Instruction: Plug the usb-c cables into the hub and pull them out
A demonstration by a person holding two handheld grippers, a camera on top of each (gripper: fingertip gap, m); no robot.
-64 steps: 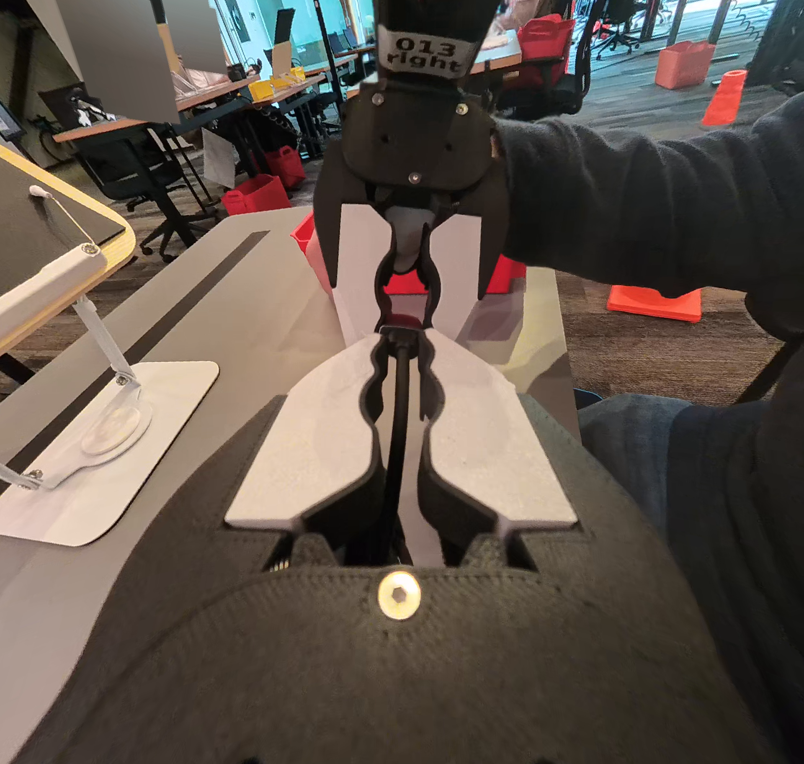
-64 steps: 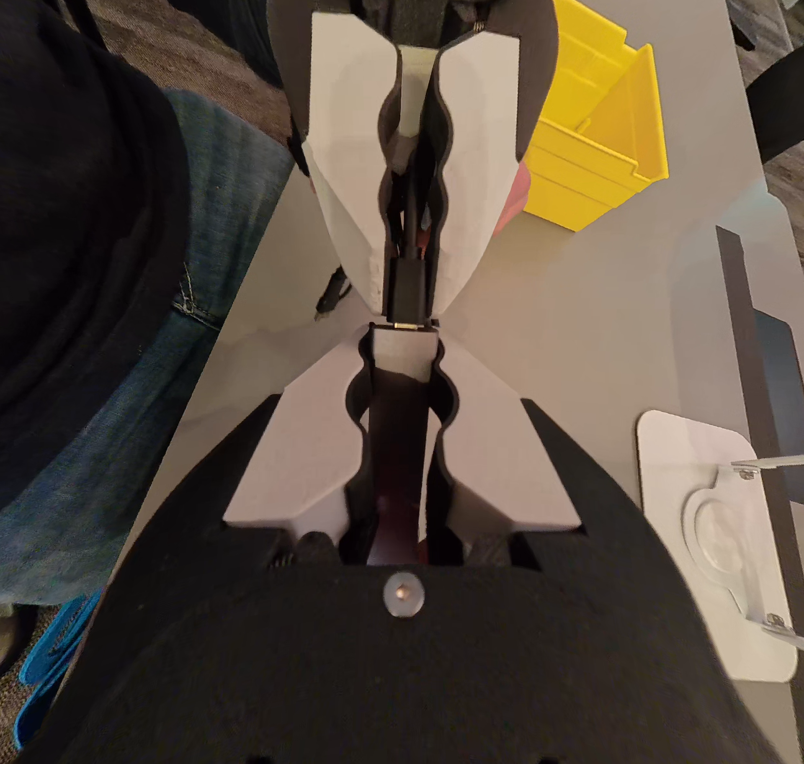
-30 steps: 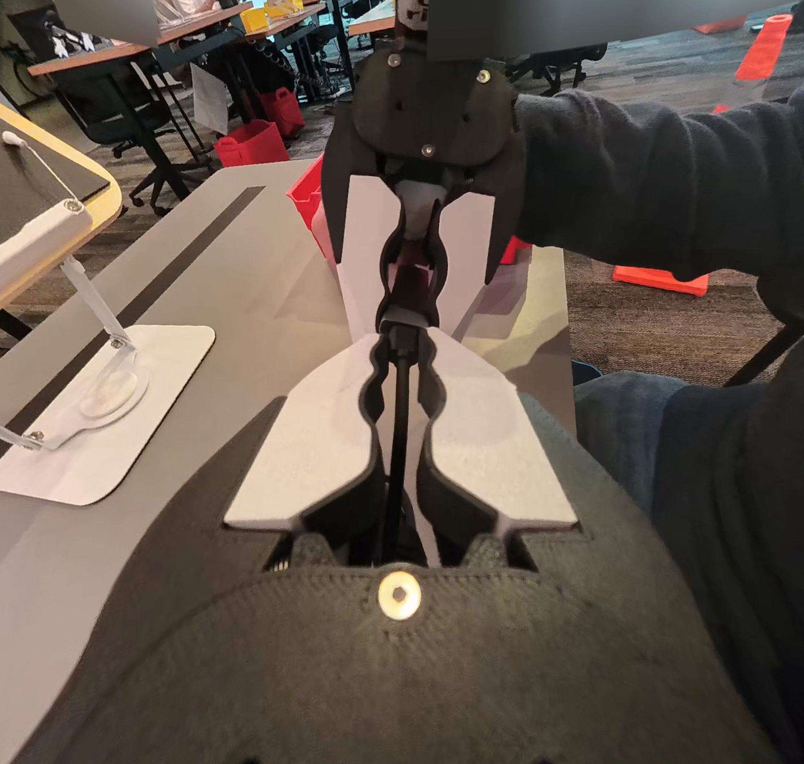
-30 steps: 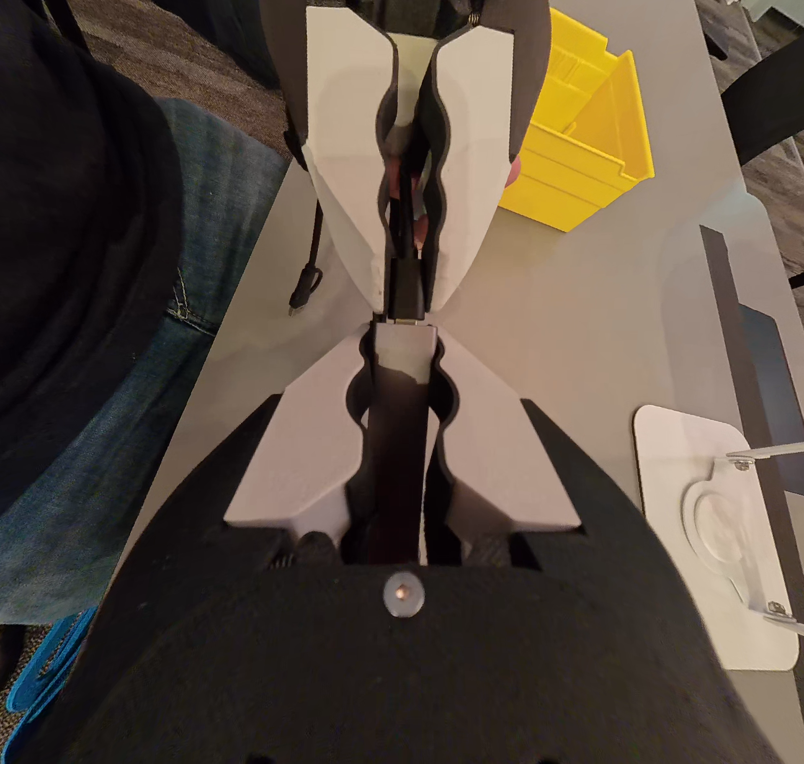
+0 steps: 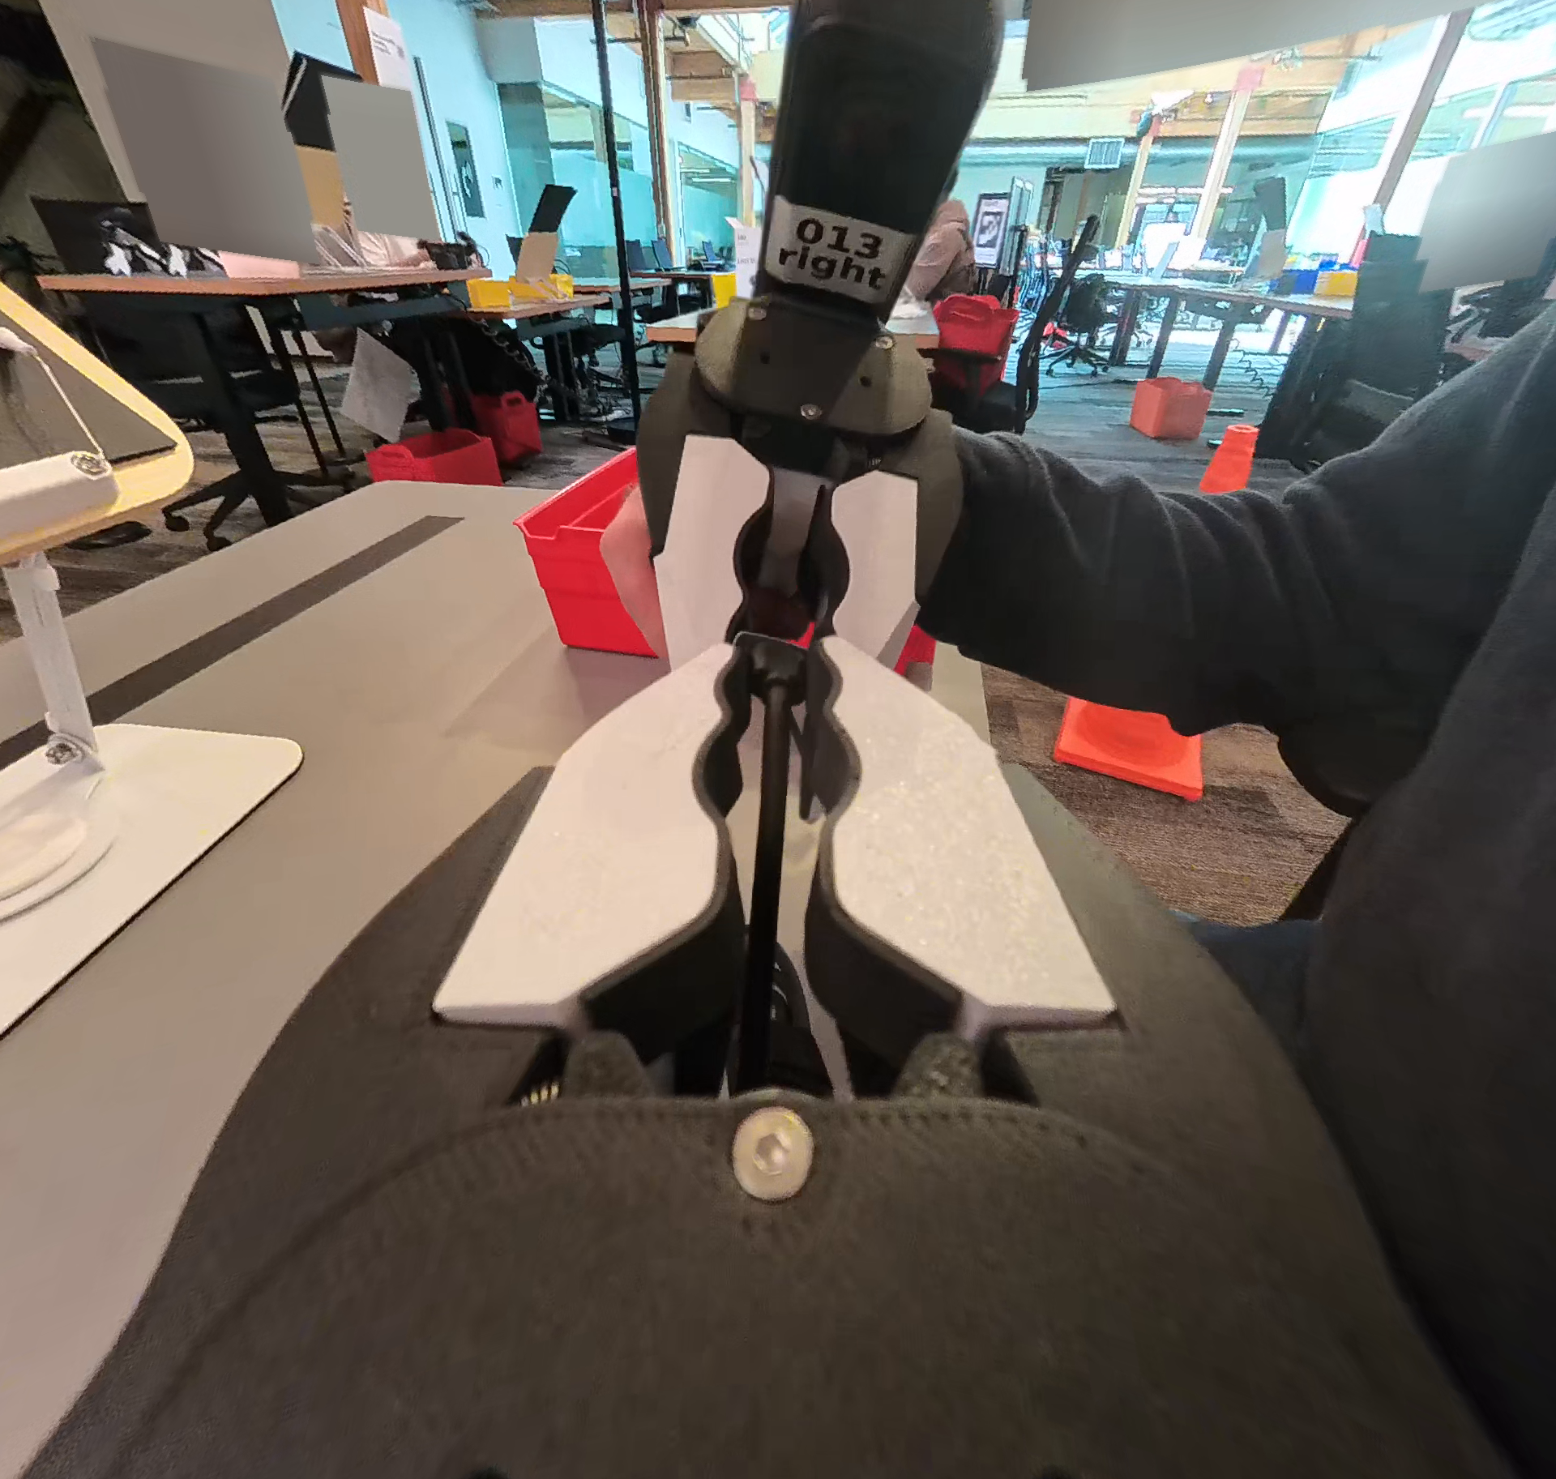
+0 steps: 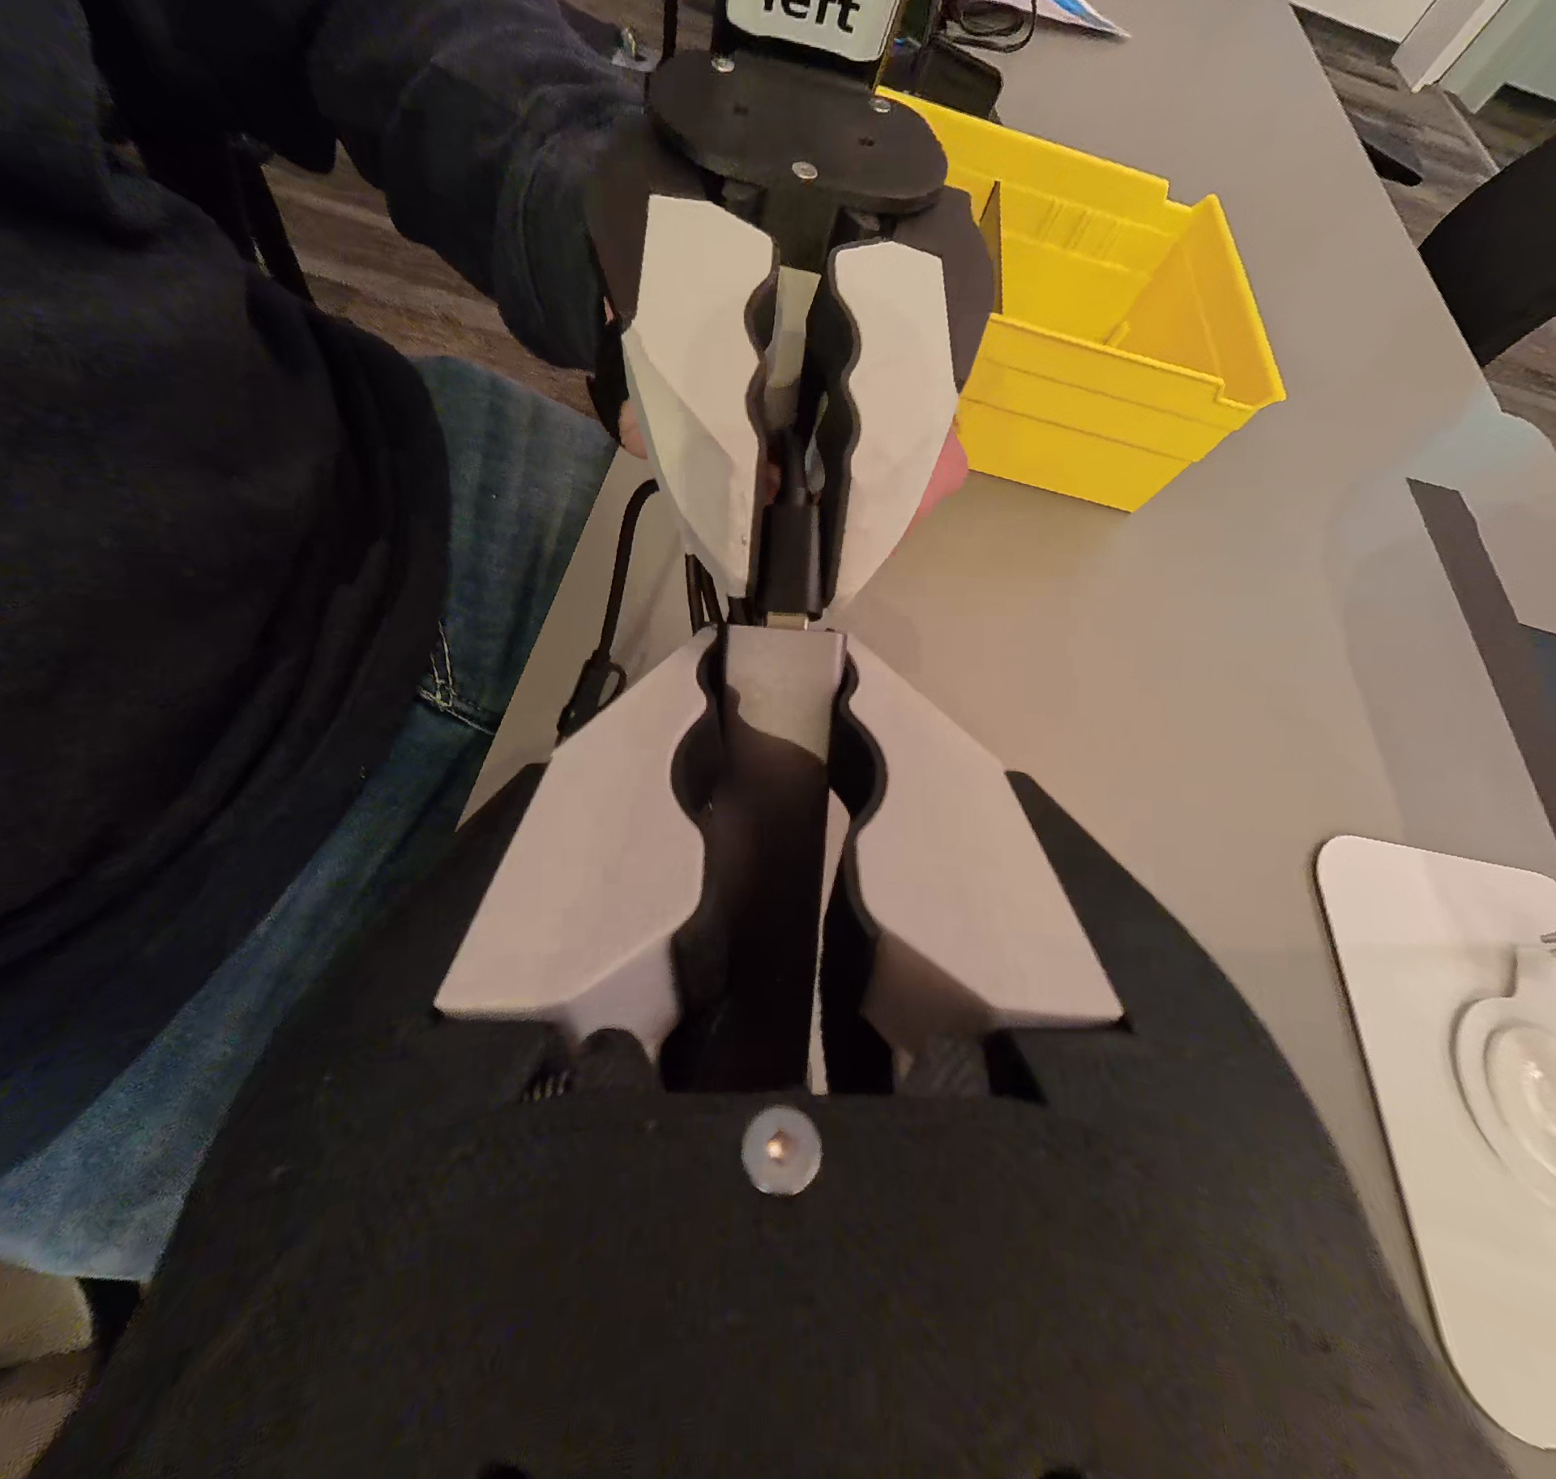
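Observation:
My left gripper (image 5: 779, 655) is shut on a black usb-c cable (image 5: 770, 807) that runs back between its fingers. My right gripper (image 6: 779, 647) is shut on the grey hub (image 6: 779, 689). The two grippers face each other tip to tip above the table's front edge. In the right wrist view the left gripper (image 6: 787, 588) holds the black plug (image 6: 796, 550), and its metal tip meets the hub's end. In the left wrist view the right gripper (image 5: 787, 588) stands close behind my fingertips. Another black cable (image 6: 619, 580) hangs beside the table edge.
A yellow bin (image 6: 1095, 361) sits on the grey table (image 6: 1137, 681) behind the left gripper. A red bin (image 5: 581, 563) sits behind the right gripper. A white stand base (image 6: 1431, 1018) lies at the side. A person's arms and lap are close by. My two grippers' fingertips are within a few centimetres of each other.
Both grippers have tilted up together, so more of the room and of each other's handles shows. The plug stays at the hub's end. Both grips are unchanged.

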